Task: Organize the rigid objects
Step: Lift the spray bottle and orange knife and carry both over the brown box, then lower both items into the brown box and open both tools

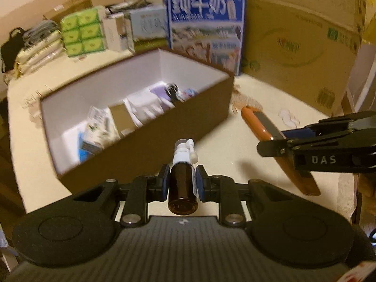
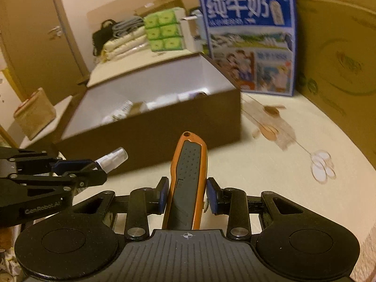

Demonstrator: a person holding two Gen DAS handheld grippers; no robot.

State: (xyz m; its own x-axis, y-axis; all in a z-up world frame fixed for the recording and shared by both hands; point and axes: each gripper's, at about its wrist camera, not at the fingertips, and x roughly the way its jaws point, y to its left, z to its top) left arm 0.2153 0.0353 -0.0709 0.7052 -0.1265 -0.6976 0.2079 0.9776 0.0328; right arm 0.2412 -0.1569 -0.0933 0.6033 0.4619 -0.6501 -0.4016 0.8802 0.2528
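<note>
- The left claw (image 1: 181, 183) is clamped on a brown spray bottle (image 1: 182, 181), blue pads on its flanks, white nozzle pointing ahead toward the box and base toward the camera.
- The right claw (image 2: 187, 193) is clamped on an orange utility knife (image 2: 188, 176), gripped about mid-handle, its far end aimed at the box.
- Both claws tilt downward over the cream worktop (image 2: 282, 188), side by side and near each other, left beside right.
- Just beyond stands the open brown box (image 1: 145, 127), white inside, already holding packets and small cartons; neither item is in it yet.
- Judged step: carrying both items to the box. Clear the near wall fully before lowering, go one at a time so the claws do not collide, and release low over a free patch.
- Cartons (image 1: 300, 47) stand behind.
</note>
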